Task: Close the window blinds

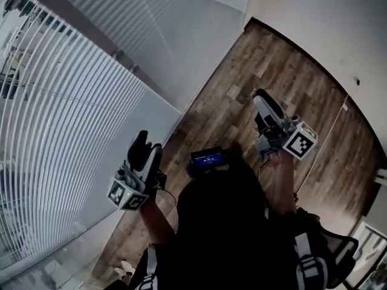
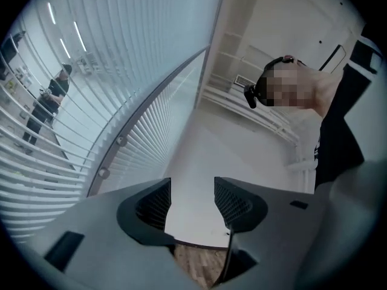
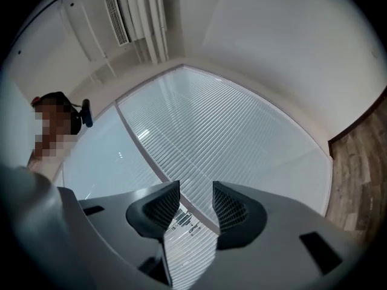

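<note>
Careful: both of your grippers are empty. The left gripper point(image 2: 192, 189) has its jaws well apart, with only wall and floor showing between them. The right gripper point(image 3: 196, 193) is the same, parted on nothing.

The blinds point(image 1: 66, 119) hang to the left of the left gripper and ahead of the right one, touching neither. Beside the left gripper the slats sit tilted, and the room beyond shows through the gaps. The section farther on looks flat and shut.

No cord or wand shows. Small round knobs point(image 2: 103, 174) sit on the frame post, but I can't tell whether they turn the slats.

If you reach in without a clear target, the open jaws could snag and bend the thin slats, or knock glass if a pane fronts them. Pinching a slat itself would likely kink it.
</note>
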`<action>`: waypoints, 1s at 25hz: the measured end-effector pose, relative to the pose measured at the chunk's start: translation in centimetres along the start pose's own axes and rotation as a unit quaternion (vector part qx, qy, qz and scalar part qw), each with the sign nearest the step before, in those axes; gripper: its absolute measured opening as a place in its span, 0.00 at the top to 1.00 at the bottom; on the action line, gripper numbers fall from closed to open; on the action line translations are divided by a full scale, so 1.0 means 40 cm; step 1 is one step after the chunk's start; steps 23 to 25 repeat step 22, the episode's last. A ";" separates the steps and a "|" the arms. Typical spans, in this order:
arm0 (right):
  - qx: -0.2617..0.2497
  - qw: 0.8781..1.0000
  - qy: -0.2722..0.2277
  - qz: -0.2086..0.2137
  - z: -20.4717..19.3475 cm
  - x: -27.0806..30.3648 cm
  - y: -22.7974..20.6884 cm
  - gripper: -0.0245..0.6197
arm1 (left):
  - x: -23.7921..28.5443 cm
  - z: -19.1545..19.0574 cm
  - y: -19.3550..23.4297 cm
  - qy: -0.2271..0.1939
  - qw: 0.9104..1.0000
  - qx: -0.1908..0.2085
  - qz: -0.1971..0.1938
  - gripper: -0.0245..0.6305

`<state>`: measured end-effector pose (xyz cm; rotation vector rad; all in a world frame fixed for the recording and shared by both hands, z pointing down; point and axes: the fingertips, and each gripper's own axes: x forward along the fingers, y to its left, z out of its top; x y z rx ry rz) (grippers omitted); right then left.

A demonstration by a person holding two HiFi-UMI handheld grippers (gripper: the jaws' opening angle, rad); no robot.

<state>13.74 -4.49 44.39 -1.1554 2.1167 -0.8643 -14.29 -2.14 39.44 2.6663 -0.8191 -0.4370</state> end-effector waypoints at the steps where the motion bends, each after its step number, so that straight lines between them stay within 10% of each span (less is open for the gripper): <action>1: -0.002 1.000 0.004 0.005 0.031 -0.018 -0.033 0.69 | 0.047 -0.025 -0.019 0.004 1.000 0.001 0.005 0.62; 25: 0.035 0.995 0.060 0.067 0.101 -0.097 -0.144 0.69 | 0.182 -0.147 -0.169 0.022 0.998 0.007 0.059 0.62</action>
